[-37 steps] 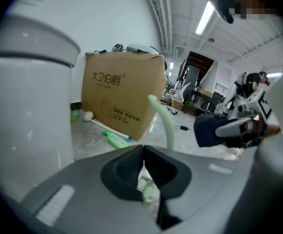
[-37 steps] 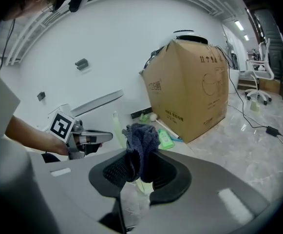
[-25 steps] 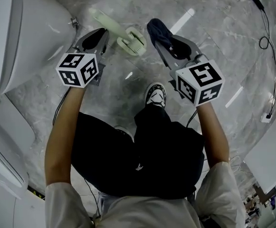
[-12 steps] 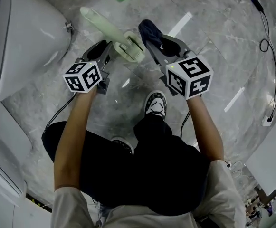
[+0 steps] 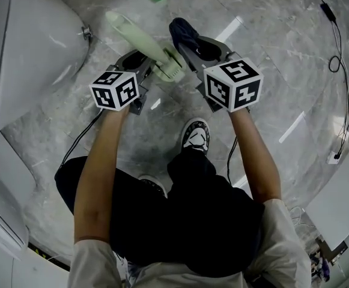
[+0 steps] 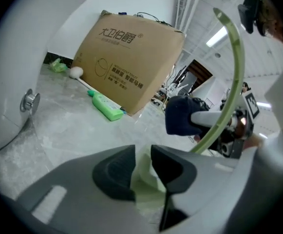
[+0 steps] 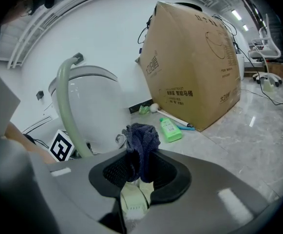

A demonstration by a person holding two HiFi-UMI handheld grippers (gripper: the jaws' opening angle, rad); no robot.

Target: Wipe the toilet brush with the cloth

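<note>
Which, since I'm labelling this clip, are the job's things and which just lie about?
In the job:
toilet brush, gripped by the left gripper
cloth, gripped by the right gripper

Lying about:
green bottle
cardboard box
toilet

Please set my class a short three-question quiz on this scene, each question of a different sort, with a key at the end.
1. True or false: the left tool is shut on the pale green toilet brush.
2. Multiple choice: what does the right tool hold? A) a sponge B) a dark blue cloth C) a spray can
3. Fill the gap: on the floor beside the cardboard box lies a green ____.
Key: 1 true; 2 B; 3 bottle.
</note>
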